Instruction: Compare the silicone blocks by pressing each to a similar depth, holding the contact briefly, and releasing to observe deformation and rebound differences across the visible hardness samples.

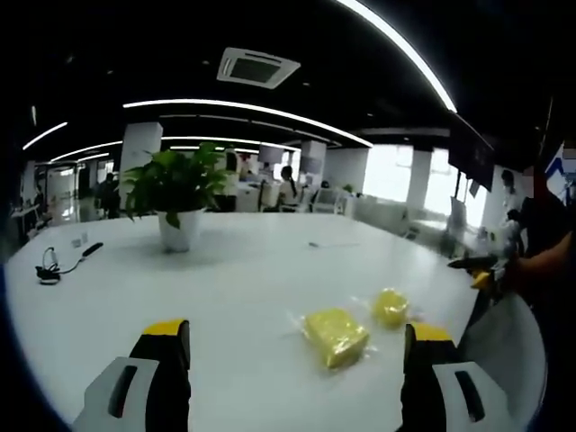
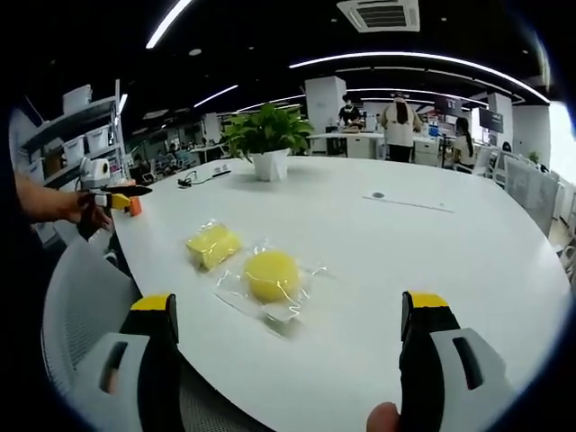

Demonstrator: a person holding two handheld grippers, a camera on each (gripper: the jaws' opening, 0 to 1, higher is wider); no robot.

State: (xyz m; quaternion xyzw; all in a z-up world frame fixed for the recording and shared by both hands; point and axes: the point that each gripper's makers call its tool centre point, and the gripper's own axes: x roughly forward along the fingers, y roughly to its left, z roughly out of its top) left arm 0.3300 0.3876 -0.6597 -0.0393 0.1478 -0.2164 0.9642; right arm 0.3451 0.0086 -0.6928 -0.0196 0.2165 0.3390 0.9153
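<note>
On white desk [image 2: 432,261]: square yellow block [image 2: 212,244] beside round yellow block [image 2: 272,274], both bagged. Left tool [image 1: 297,360] and right tool [image 2: 288,337] spread wide, hovering, touching nothing.

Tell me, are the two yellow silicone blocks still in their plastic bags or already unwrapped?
Still bagged. Glossy clear film surrounds the round block and the square block, with plastic edges spreading onto the white table.
</note>
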